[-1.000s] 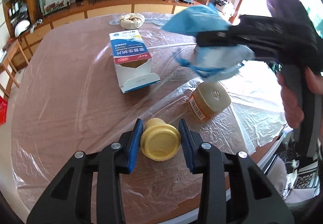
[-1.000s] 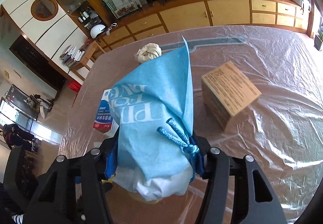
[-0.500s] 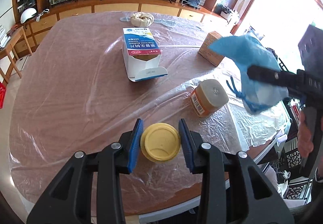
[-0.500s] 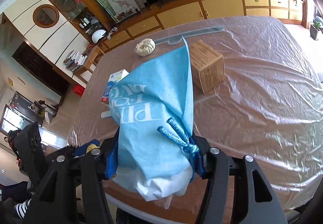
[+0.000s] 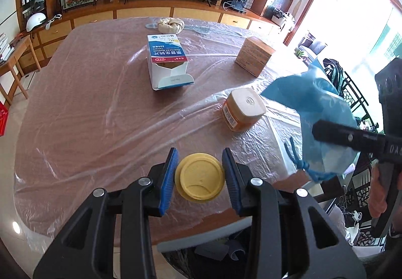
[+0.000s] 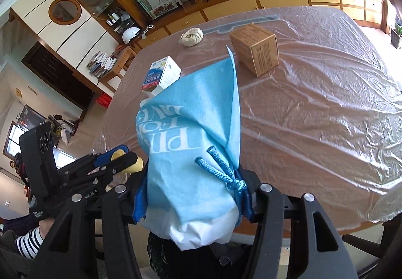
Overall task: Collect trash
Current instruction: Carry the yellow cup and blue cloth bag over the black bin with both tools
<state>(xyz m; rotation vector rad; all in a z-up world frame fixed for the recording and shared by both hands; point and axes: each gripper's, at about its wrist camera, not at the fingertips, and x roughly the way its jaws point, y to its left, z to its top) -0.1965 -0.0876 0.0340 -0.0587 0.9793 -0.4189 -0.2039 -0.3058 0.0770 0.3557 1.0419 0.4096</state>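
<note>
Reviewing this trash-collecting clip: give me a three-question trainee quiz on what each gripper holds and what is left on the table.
1. True or false: the left gripper grips a yellow lid.
2. The right gripper holds: A) brown box B) blue bag C) jar
3. Which item lies nearest the blue bag in the left wrist view?

Key: 1 true. 2 B. 3 the orange jar on its side, nearer than the brown box and the white-and-blue carton.
</note>
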